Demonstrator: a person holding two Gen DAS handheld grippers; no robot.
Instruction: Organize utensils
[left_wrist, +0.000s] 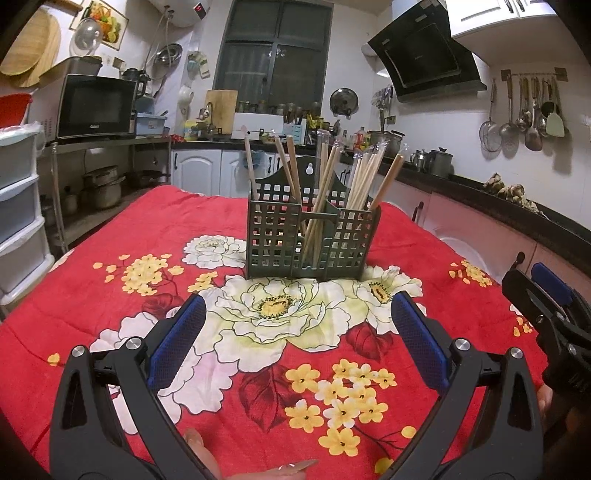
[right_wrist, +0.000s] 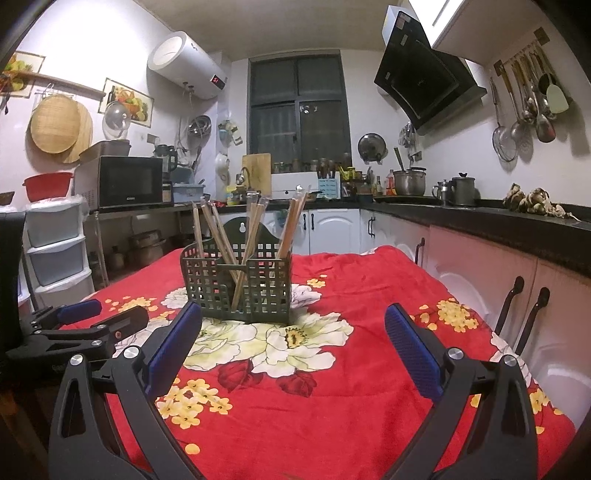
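Now, nothing held: left gripper (left_wrist: 298, 306) spread wide and empty, low over the red floral cloth (left_wrist: 110, 295); right gripper (right_wrist: 293, 312) likewise spread and empty, just beside it at the near side of the table. Straight ahead and apart from both, the task's thing: green lattice holder (left_wrist: 312, 236), upright near the middle of the cloth, with wooden chopsticks (left_wrist: 325, 192) inside, fanned at loose angles across its compartments, a few seemingly in clear sleeves. Probably little left beyond straightening the leaning sticks.

Risks, as a judgement only:

- **Tipping or dragging:** likely a light plastic holder on soft, slightly rumpled cloth, so easy to tip or drag if pushed high on a wall or levered by a gripped stick.
- **Disturbing neighbours:** crossed sticks, hence a fair chance of lifting or scattering others when pulling one.
- **Poor grip:** thin, smooth wood between broad blue pads, so prone to swivelling or slipping if pinched near one end.
- **Collision:** two grippers close together, so a knock is possible when reaching for the same side.
- **Snagging:** open lattice walls, apt to catch a fingertip.

As for writing:

- Small pale brand mark on the door of the microwave (left_wrist: 96, 107), too blurred to read with confidence.
- Red digits on the water heater (right_wrist: 188, 68), not legible.
- Faint logo on the range hood (left_wrist: 424, 51), unreadable.
- No label visible on holder or chopsticks.
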